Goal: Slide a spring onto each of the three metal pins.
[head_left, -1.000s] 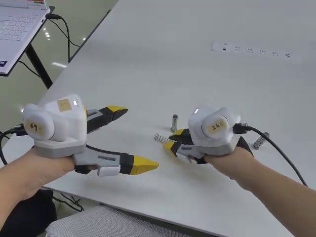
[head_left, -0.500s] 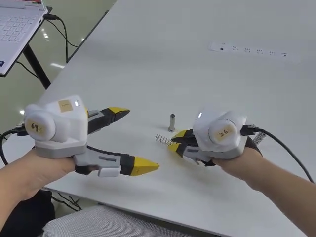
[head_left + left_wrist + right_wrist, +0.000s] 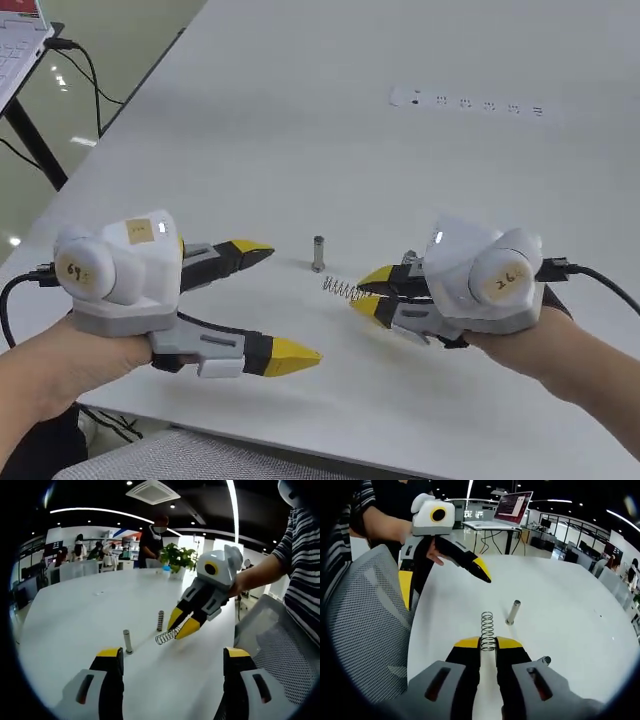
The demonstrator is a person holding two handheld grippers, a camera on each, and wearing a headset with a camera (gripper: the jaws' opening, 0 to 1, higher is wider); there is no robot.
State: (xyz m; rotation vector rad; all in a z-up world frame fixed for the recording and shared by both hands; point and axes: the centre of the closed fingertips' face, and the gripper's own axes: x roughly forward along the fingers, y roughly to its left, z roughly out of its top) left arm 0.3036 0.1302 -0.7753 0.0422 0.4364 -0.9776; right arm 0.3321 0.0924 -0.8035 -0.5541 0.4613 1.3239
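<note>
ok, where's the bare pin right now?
Centre of the head view: the bare pin stands upright on the table between the left gripper and the right gripper, just beyond the free end of the spring that the right one holds.

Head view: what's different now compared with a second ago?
The right hand-held gripper rolled and drew back to the right with the spring, which sat left of the bare pin in the head view and now sits right of it. The left hand-held gripper edged closer to the pin. Unchanged: right shut on the spring, left open, pin upright.
</note>
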